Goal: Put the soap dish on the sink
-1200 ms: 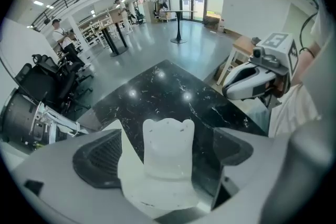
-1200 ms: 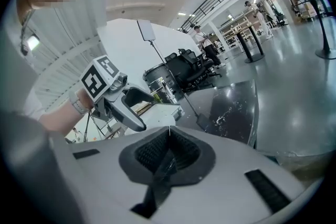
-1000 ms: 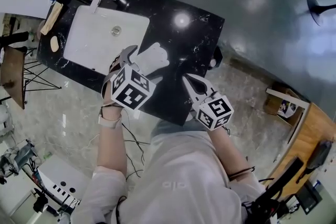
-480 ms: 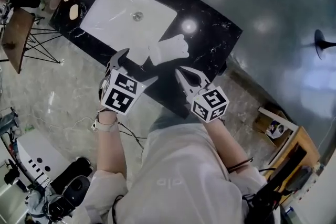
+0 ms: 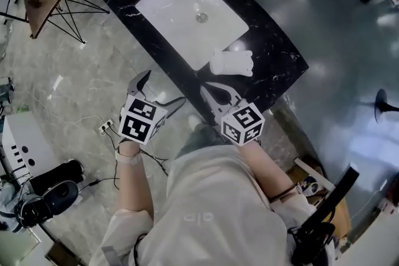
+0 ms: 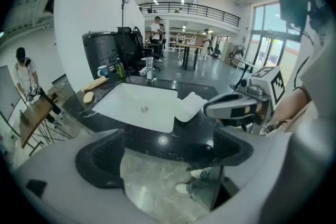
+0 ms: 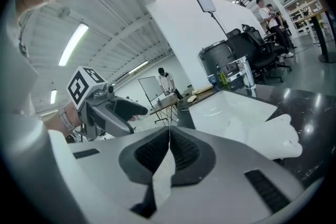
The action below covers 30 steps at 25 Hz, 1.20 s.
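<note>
The white ridged soap dish point(image 5: 232, 63), lying right of the white rectangular sink point(image 5: 163, 9), is looking light, stiff and slippery, so its near rim seems the best hold. The left gripper point(image 6: 165, 152) is gaping wide and empty, and the right gripper point(image 7: 169, 136) is sitting pressed together, empty.

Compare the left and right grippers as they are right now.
The left gripper's jaws stand wide apart; the right gripper's jaws are closed together. The left gripper hangs over the floor, while the right gripper's tips sit over the black counter's near edge. Both are empty and carry marker cubes.
</note>
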### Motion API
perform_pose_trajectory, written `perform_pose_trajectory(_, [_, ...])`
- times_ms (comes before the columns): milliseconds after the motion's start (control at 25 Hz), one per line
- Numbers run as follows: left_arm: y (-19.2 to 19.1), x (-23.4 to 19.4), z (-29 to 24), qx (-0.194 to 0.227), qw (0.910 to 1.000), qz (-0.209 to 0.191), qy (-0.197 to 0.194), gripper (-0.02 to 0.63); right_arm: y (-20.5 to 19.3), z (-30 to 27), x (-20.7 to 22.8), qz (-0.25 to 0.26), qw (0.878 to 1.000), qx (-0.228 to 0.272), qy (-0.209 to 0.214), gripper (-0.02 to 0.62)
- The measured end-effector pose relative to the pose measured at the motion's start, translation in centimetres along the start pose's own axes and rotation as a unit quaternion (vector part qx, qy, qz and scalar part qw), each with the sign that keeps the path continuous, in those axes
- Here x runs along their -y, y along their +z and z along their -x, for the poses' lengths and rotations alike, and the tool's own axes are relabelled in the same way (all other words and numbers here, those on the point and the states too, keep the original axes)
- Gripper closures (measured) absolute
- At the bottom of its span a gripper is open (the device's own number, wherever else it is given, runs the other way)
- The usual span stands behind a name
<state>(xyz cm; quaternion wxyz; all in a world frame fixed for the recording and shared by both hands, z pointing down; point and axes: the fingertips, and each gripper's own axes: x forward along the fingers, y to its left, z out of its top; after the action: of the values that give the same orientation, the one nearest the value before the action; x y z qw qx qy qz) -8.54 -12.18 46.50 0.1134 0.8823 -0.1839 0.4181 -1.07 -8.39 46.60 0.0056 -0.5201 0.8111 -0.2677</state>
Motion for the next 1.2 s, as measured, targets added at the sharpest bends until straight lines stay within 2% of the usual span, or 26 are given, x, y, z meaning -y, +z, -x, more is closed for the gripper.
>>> perform_pose_trajectory(160, [-2.7,-0.6,2.6,0.018,0.9983,0.053,0.015,0.074,-0.4,-1.7,-3.3,0.014,0.999,-0.02,0.041,0.575])
perform_pose_trajectory(320, [-5.1,-0.5,5.1,0.038,0.993,0.106,0.035,0.074,-0.9,-3.3,-6.3,0.026,0.995,-0.042,0.087,0.575])
perform_pose_trajectory(520, [-7.3,0.8,8.1,0.101,0.9775,0.183,0.031,0.075,-1.4,-4.4,-10.4,0.044,0.988,-0.057,0.139,0.575])
perform_pose_trajectory(720, [-8.6,2.0,10.5,0.158,0.9606,0.227,0.031,0.081,-2.2,-4.9,-14.0,0.057,0.981,-0.068,0.171,0.575])
perform_pose_trajectory(840, [-8.5,3.1,12.0,0.206,0.9457,0.251,0.023,0.118,-2.4,-4.3,-15.9,0.068,0.977,-0.073,0.188,0.575])
perform_pose_trajectory(1000, [-7.6,3.8,13.8,0.28,0.9171,0.284,0.009,0.204,-2.7,-3.0,-17.5,0.082,0.972,-0.083,0.204,0.575])
perform_pose_trajectory(1120, [-7.1,4.1,14.5,0.32,0.8982,0.302,-0.003,0.233,-3.2,-2.2,-18.0,0.088,0.969,-0.092,0.21,0.575])
perform_pose_trajectory(1160, [-7.1,4.1,14.7,0.332,0.8907,0.311,-0.001,0.259,-3.3,-2.1,-18.1,0.09,0.969,-0.093,0.211,0.575])
perform_pose_trajectory(1200, [-7.3,3.9,15.0,0.346,0.8809,0.323,0.005,0.315,-3.3,-1.9,-18.2,0.092,0.969,-0.093,0.212,0.575])
